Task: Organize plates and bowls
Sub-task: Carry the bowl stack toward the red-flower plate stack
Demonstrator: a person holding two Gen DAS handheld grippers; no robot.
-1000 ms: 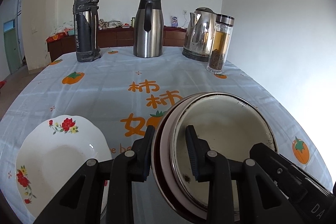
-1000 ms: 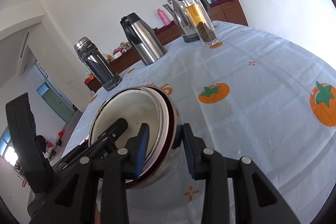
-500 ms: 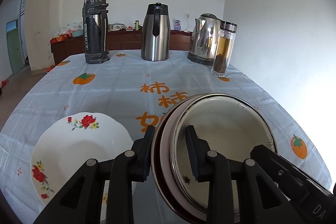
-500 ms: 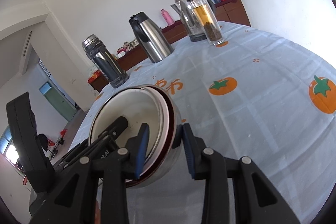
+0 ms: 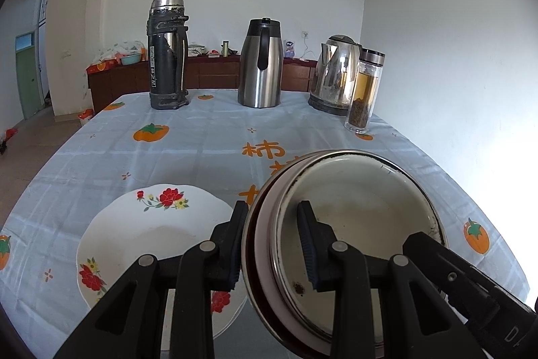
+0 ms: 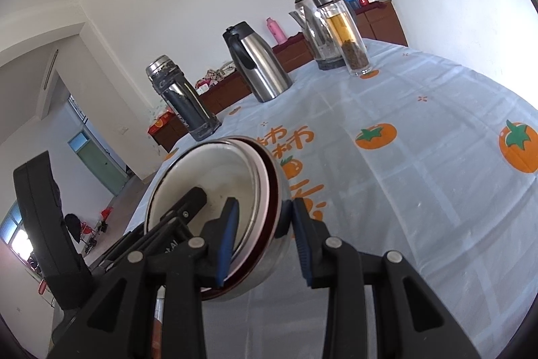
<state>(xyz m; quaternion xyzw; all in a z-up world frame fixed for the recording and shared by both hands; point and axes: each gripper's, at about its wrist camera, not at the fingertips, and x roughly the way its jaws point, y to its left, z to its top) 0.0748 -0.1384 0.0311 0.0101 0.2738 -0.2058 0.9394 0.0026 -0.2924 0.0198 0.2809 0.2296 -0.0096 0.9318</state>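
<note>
A stack of nested bowls (image 5: 356, 224), a white enamel one inside a dark red and steel one, hangs tilted above the table. My left gripper (image 5: 272, 244) is shut on its left rim. My right gripper (image 6: 264, 236) is shut on the opposite rim of the same stack (image 6: 215, 187). A white plate with red flowers (image 5: 148, 234) lies flat on the tablecloth just left of the stack, partly behind my left fingers.
At the table's far edge stand a black thermos (image 5: 167, 73), a steel carafe (image 5: 260, 64), an electric kettle (image 5: 336, 76) and a glass tea bottle (image 5: 364, 91). A white wall runs along the right side.
Both grippers and the bowl stack have risen and pulled back from the far side of the table; the flowered plate now shows closer to the stack. The grips are unchanged.
</note>
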